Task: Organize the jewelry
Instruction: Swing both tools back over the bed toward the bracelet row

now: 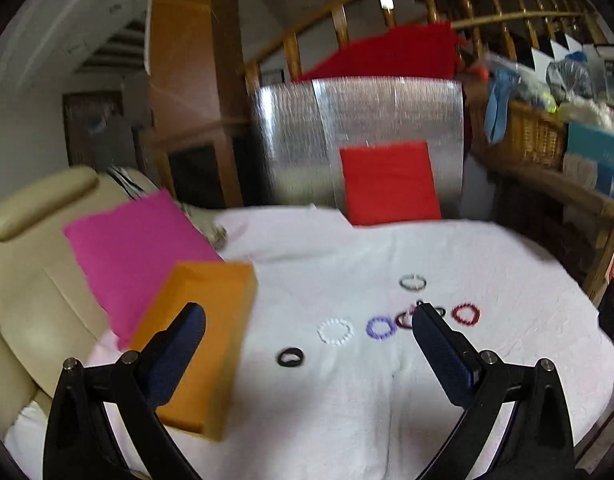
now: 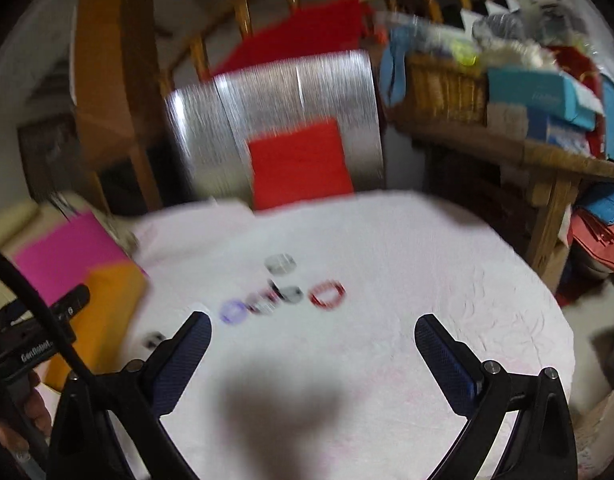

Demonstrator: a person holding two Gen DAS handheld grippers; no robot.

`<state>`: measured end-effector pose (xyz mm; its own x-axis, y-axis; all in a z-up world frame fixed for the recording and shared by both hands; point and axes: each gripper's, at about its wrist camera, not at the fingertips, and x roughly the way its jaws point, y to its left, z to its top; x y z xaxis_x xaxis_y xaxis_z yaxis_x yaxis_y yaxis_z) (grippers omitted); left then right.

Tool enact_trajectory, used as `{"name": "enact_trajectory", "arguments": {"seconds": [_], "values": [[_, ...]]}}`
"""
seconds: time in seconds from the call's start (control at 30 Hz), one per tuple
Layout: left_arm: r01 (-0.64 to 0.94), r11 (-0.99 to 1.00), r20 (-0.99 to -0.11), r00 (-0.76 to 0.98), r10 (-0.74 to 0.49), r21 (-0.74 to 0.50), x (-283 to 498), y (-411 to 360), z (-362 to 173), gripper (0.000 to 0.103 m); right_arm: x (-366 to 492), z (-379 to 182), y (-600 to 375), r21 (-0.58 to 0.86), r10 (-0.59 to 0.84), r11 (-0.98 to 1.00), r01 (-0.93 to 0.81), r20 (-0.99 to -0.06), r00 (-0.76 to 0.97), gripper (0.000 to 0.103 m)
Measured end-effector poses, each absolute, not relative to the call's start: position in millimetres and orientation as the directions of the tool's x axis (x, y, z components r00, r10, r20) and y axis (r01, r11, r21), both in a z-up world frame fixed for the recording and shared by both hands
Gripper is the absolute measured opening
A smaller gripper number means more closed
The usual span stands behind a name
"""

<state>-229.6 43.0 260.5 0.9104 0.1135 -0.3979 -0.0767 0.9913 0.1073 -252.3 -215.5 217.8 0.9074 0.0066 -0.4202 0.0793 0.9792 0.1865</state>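
beaded bracelets (image 1: 381, 327) lie scattered on the white cloth (image 1: 387, 400); both grippers (image 1: 309, 320) (image 2: 311, 330) hover wide open, empty. best take one ring singly, pinching its rim.

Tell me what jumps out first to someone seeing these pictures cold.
A scatter of small bracelets, among them a white one, a purple one and a red one, lies mid-table on the white cloth. An orange box and a pink cloth stand out at the left; both grippers hang open above.
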Motion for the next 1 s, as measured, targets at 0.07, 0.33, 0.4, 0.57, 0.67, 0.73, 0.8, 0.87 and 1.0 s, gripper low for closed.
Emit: {"name": "enact_trajectory", "arguments": {"seconds": [0.07,0.33,0.4,0.57,0.67,0.73,0.8,0.87,1.0], "values": [[-0.072,0.991,-0.383,0.917,0.11,0.113,-248,46,277,0.103,-279,238,-211,0.206,0.023,0.977,0.051,-0.344,0.939,0.103],[-0.085,0.987,-0.317,0.94,0.124,0.134,-274,36,306,0.103,-293,261,-202,0.251,0.092,0.968,-0.019,-0.281,0.955,0.103],[-0.084,0.988,-0.313,0.942,0.122,0.13,-275,36,308,0.103,-296,260,-207,0.253,0.084,0.967,-0.014,-0.268,0.96,0.103],[-0.083,0.988,-0.319,0.94,0.121,0.13,-267,36,303,0.103,-303,256,-211,0.215,0.056,0.977,-0.005,-0.234,0.971,0.103],[-0.089,0.989,-0.33,0.936,0.123,0.116,-259,38,297,0.103,-292,251,-203,0.193,0.06,0.981,-0.016,-0.226,0.972,0.103],[-0.098,0.989,-0.338,0.932,0.13,0.112,-251,40,291,0.103,-281,245,-196,0.185,0.076,0.982,-0.032,-0.236,0.969,0.103],[-0.109,0.988,-0.341,0.93,0.14,0.107,-242,44,286,0.103,-270,239,-192,0.192,0.093,0.98,-0.045,-0.25,0.964,0.103],[-0.118,0.988,-0.347,0.926,0.147,0.103,-234,47,281,0.103,-260,232,-188,0.211,0.111,0.976,-0.056,-0.26,0.959,0.103],[-0.126,0.988,-0.368,0.917,0.152,0.094,-218,54,270,0.103,-244,220,-182,0.238,0.126,0.969,-0.062,-0.264,0.956,0.103]]}}
